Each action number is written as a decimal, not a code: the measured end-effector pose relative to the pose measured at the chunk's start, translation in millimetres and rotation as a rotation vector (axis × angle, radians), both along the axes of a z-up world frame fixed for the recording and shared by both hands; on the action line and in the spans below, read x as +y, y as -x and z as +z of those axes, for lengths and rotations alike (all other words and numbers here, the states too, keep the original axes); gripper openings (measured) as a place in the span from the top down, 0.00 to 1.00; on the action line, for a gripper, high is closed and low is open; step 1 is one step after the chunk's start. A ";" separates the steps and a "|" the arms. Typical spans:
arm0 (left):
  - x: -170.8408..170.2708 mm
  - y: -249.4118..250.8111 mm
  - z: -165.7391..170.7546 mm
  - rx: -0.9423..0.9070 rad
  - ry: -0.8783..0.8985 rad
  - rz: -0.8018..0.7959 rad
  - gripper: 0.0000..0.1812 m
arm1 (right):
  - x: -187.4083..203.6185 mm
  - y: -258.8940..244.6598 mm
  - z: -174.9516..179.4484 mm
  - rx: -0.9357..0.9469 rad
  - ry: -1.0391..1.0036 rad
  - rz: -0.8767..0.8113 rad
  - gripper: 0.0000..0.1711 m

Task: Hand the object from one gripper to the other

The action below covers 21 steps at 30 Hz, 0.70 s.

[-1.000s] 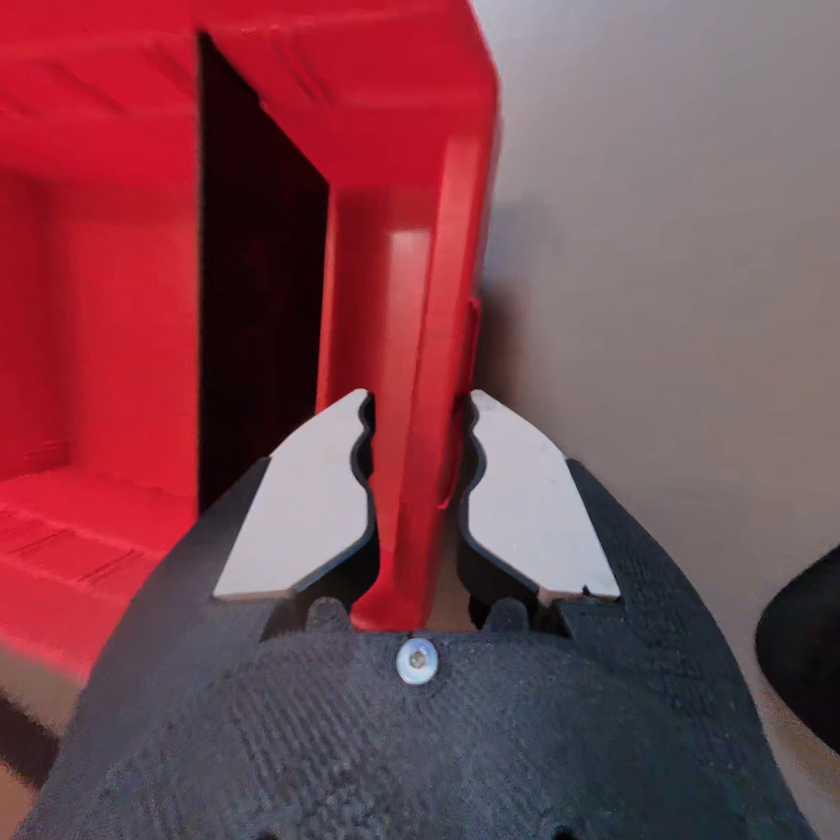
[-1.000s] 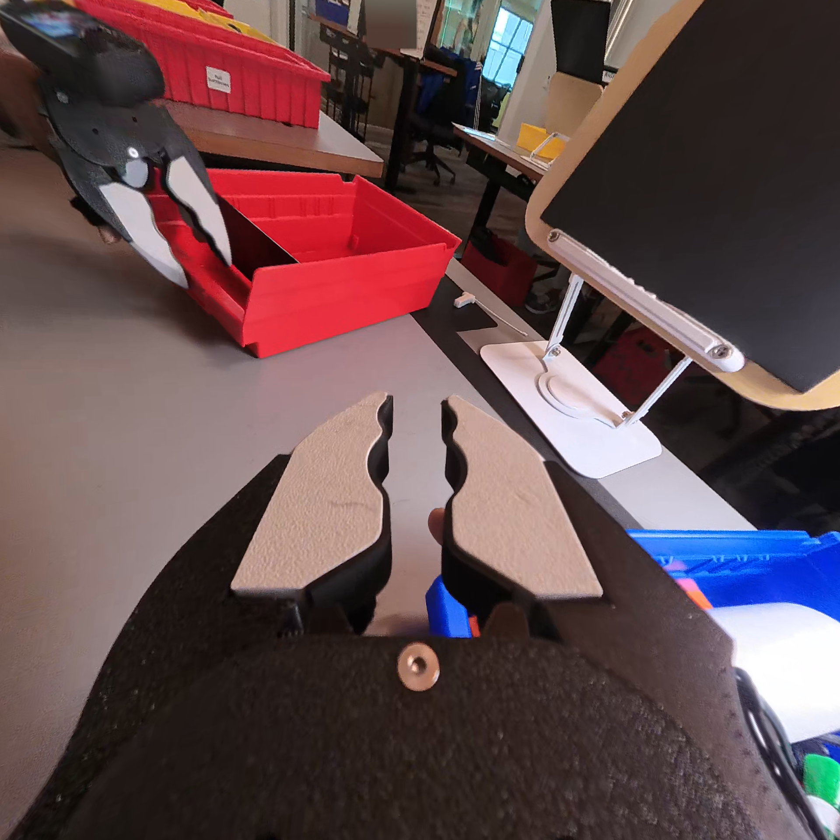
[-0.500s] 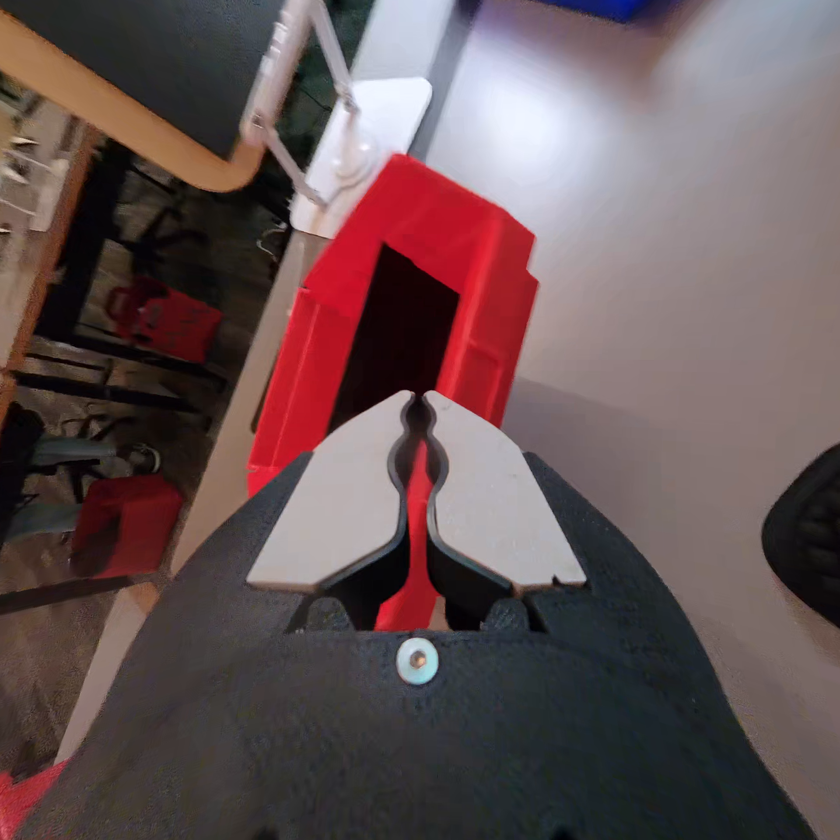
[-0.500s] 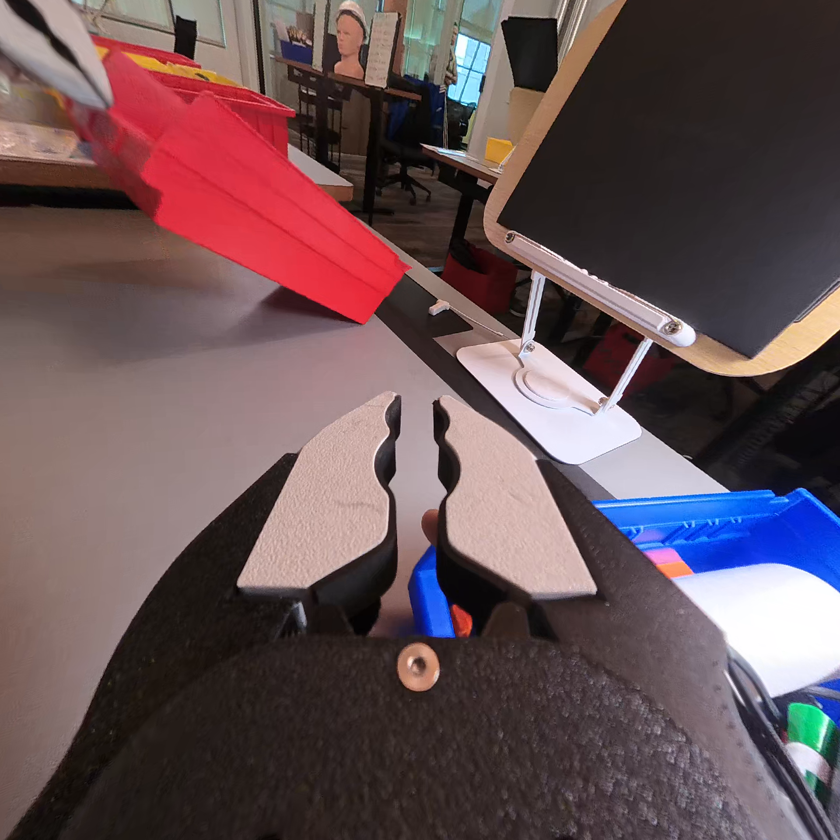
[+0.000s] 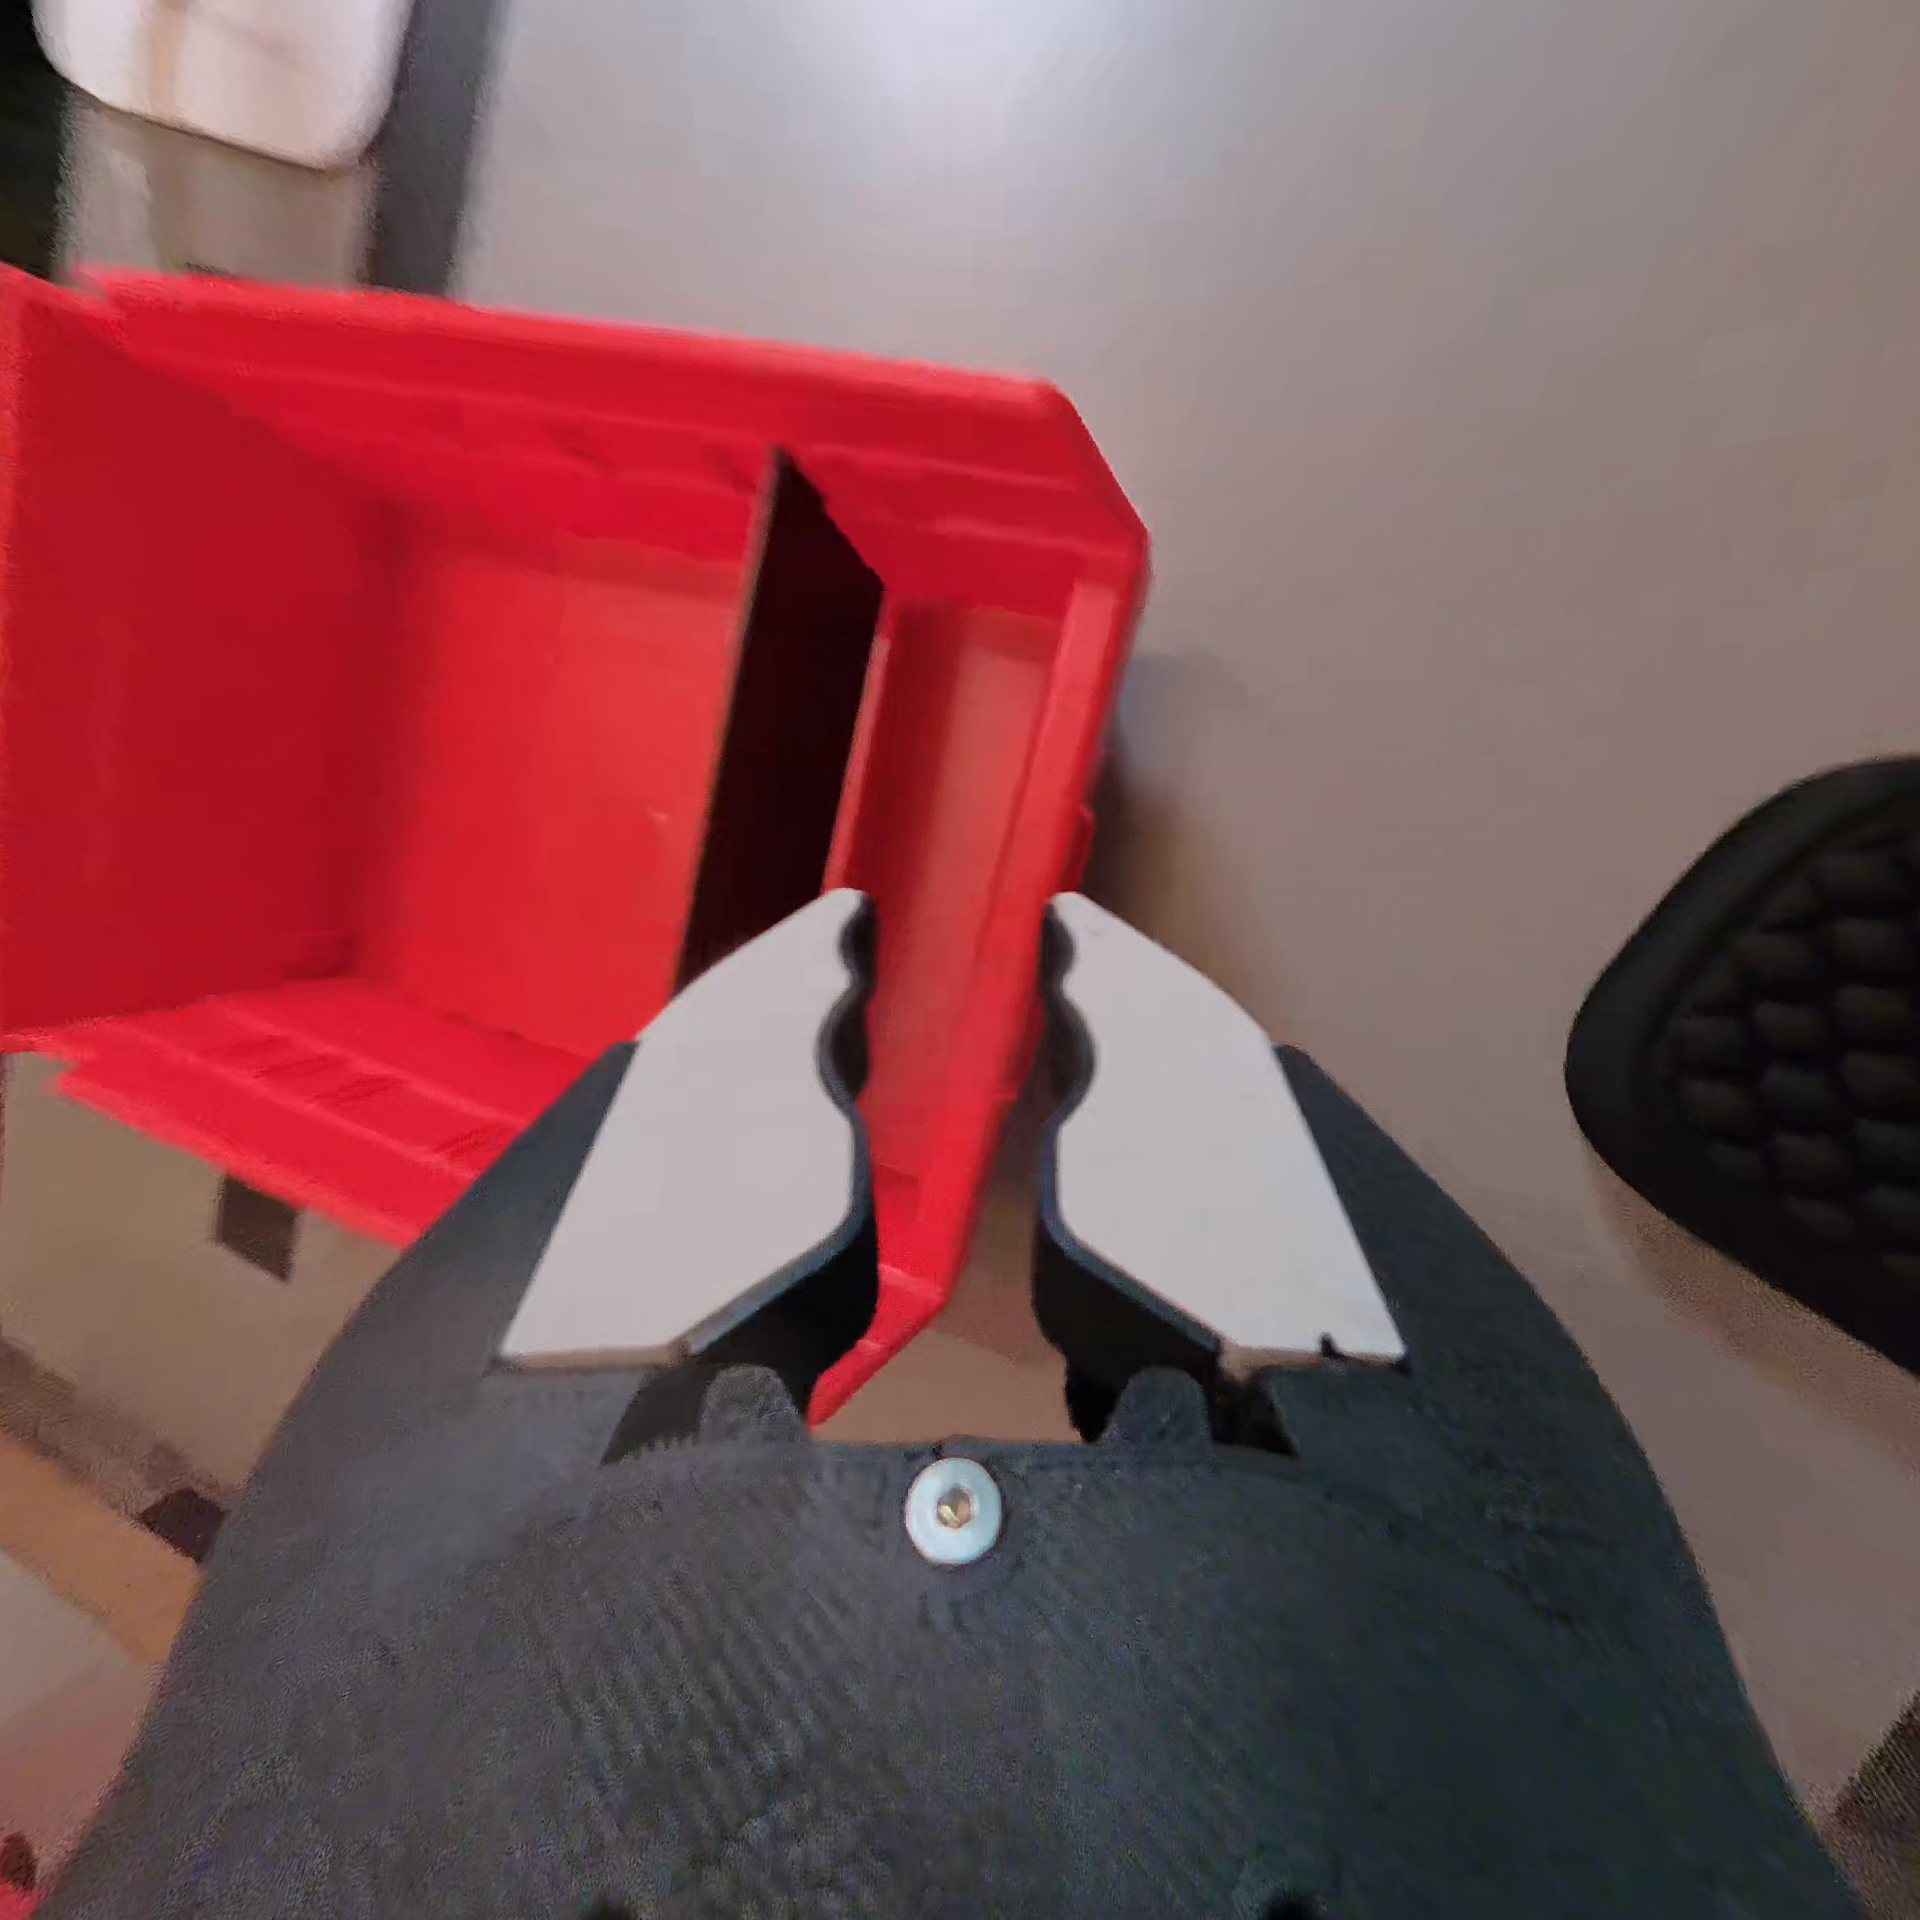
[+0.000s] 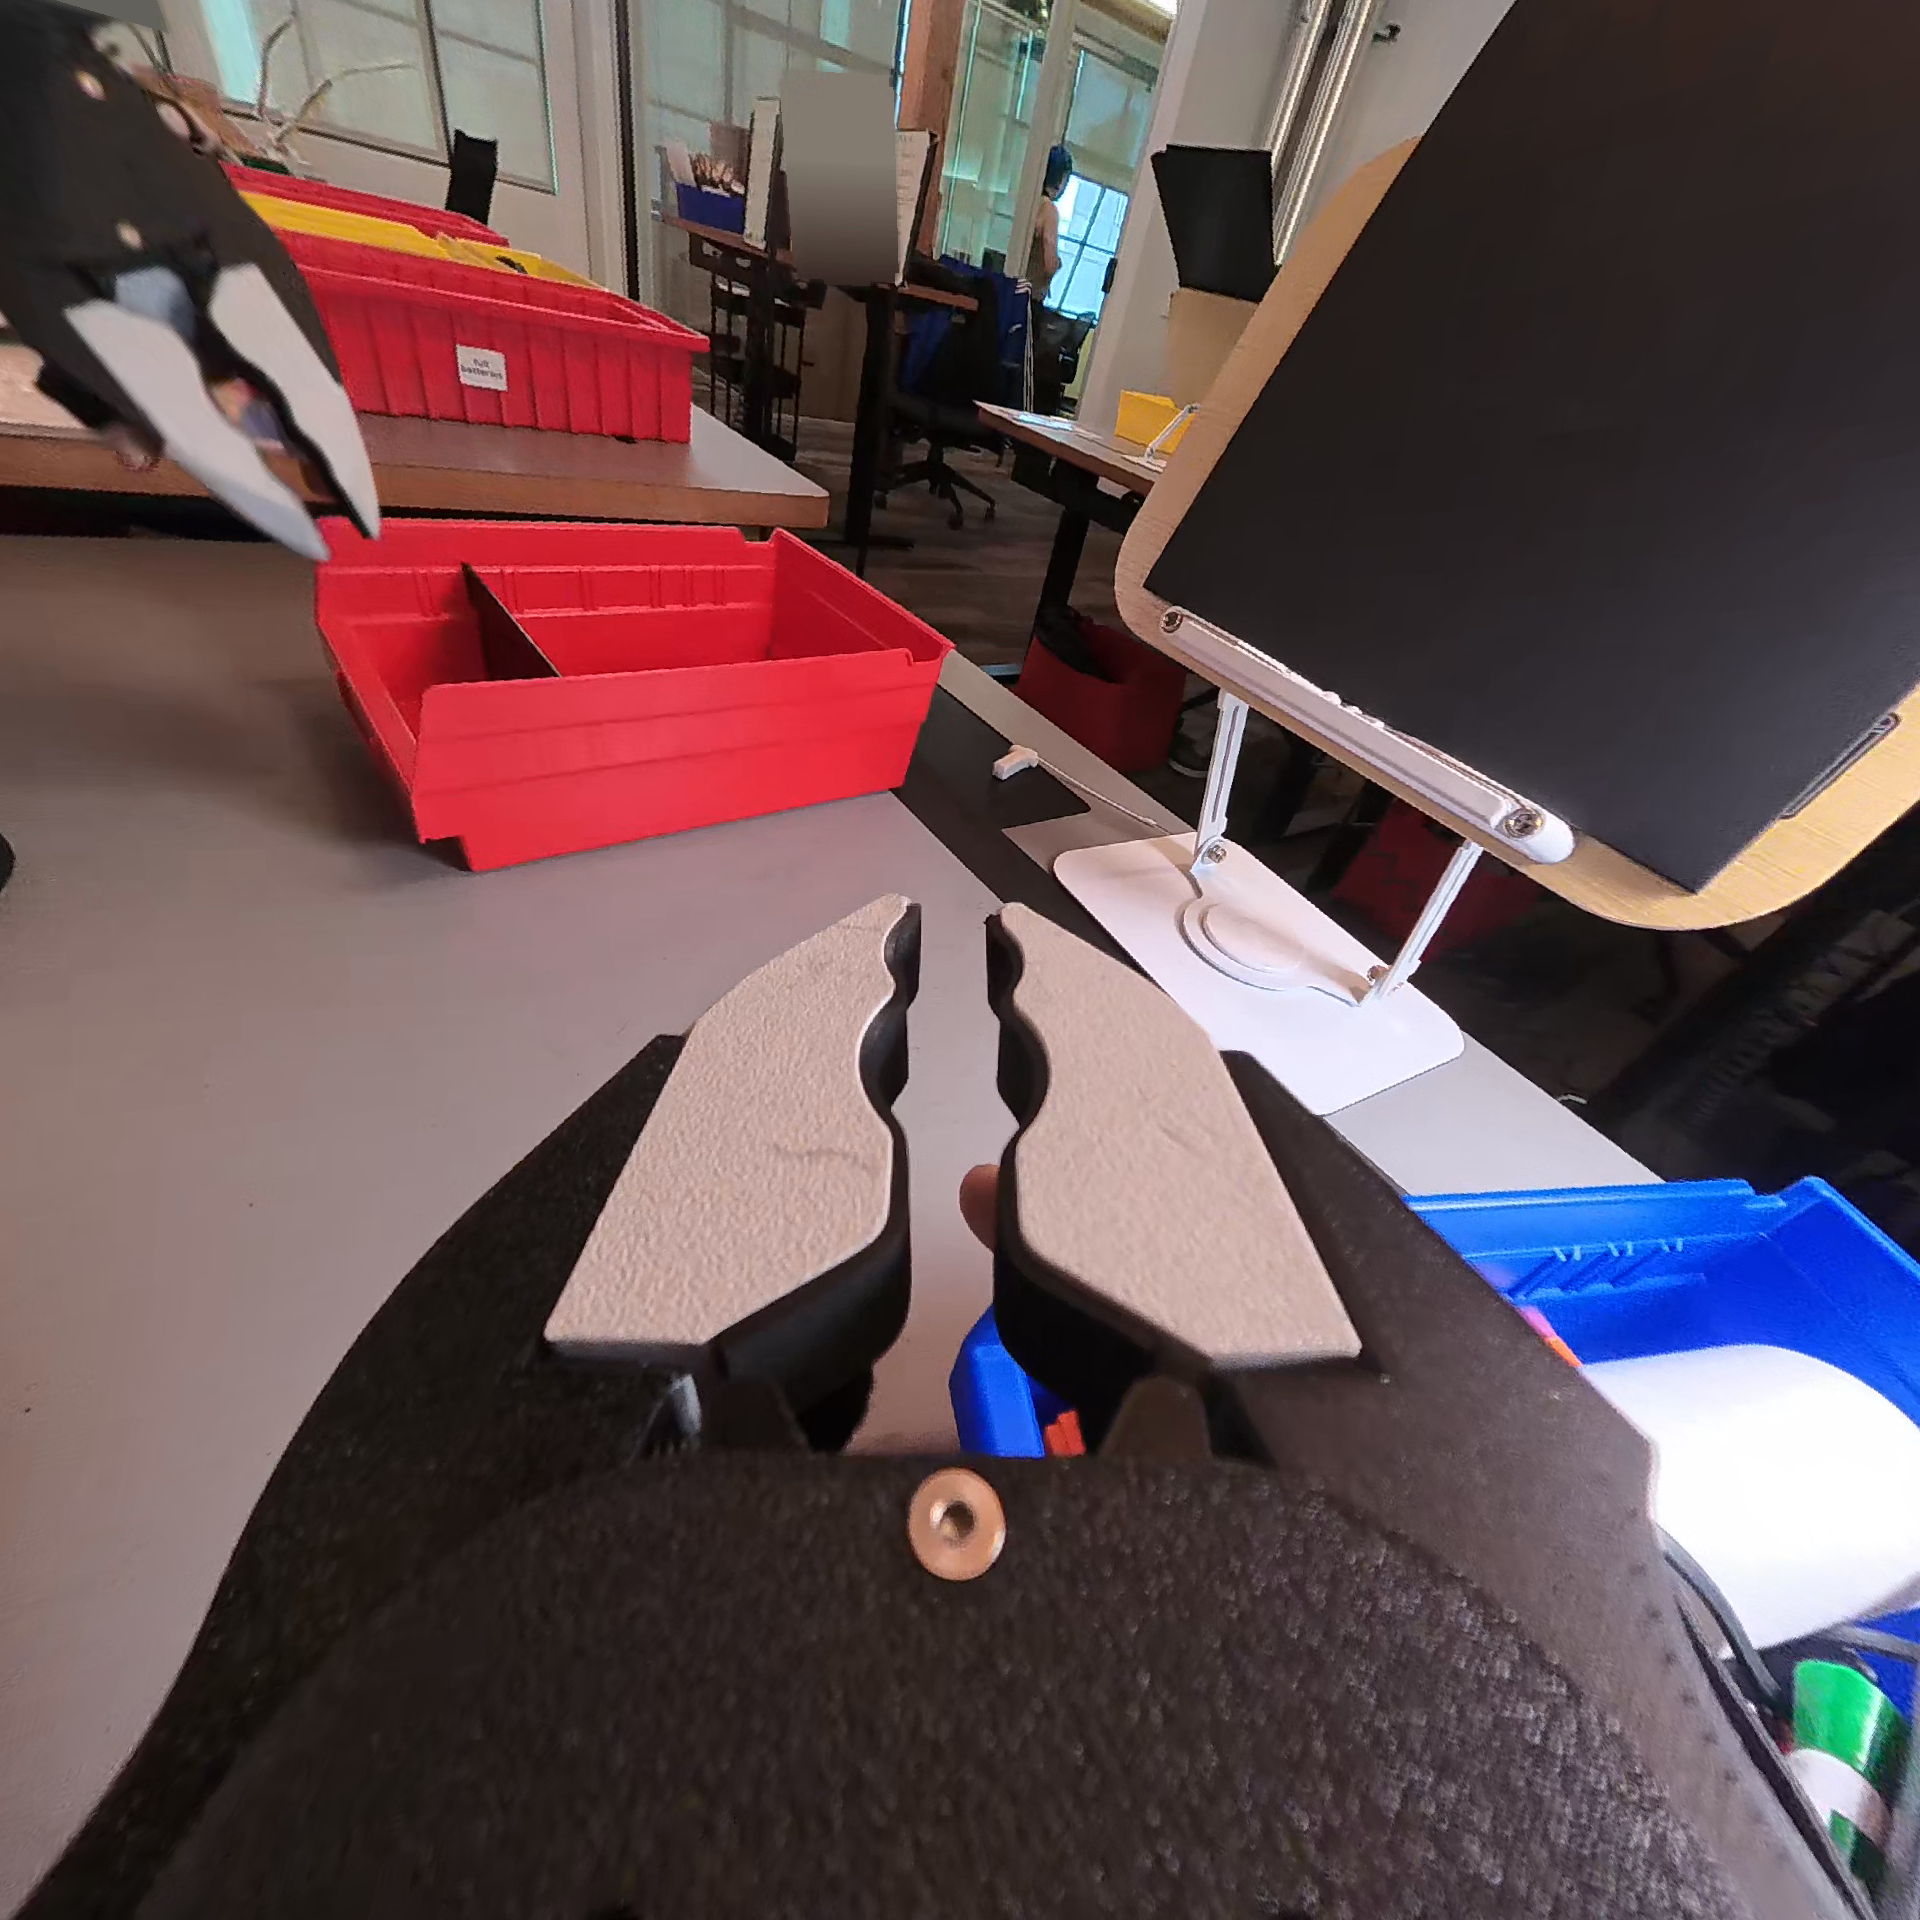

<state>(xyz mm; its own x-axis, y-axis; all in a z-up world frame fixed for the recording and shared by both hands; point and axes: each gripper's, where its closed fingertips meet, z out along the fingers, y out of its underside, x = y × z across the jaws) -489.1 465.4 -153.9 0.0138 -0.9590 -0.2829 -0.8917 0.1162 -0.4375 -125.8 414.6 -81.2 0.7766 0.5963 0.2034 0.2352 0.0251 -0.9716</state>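
A red plastic bin [image 6: 665,748] with a black divider [image 6: 509,634] rests flat on the grey table [image 6: 208,987]. My left gripper [image 6: 338,530] hovers at the bin's far left corner. In the left wrist view the left gripper [image 5: 956,904] is open and straddles the bin's [image 5: 468,727] end wall, with a gap on the right side of the wall. My right gripper [image 6: 951,920] is low over the table in front of the bin. It is empty, with only a narrow gap between its fingers.
A blue bin [image 6: 1662,1247] holding a white roll [image 6: 1766,1475] sits at the near right. A dark board [image 6: 1558,416] on a white stand [image 6: 1268,956] is at the right edge. A black honeycomb-textured object [image 5: 1766,997] lies beside the red bin. More red bins [image 6: 499,343] stand behind.
Half a second ago the left gripper held the red bin lifted and tilted. Now the bin lies flat on the table and the left fingers have spread apart. The right gripper barely moved.
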 end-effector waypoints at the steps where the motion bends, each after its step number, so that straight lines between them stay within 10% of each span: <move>1: -3.0 1.4 -16.0 0.054 0.027 -0.005 0.77 | -0.2 0.8 -0.2 -0.002 0.000 0.002 0.93; 8: 6.1 18.5 -89.6 0.352 0.029 -0.058 0.86 | -0.3 3.7 -4.3 -0.017 0.010 0.007 0.93; 21: 7.2 -13.4 29.7 0.081 0.072 -0.097 0.84 | 1.6 -0.3 -4.7 0.025 0.027 0.007 0.94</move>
<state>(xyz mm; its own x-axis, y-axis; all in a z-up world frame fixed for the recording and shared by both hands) -475.7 472.6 -124.2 -0.1006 -0.9726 -0.2095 -0.9106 0.1748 -0.3745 -125.4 416.3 -85.8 0.7767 0.6071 0.1679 0.2112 0.0002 -0.9774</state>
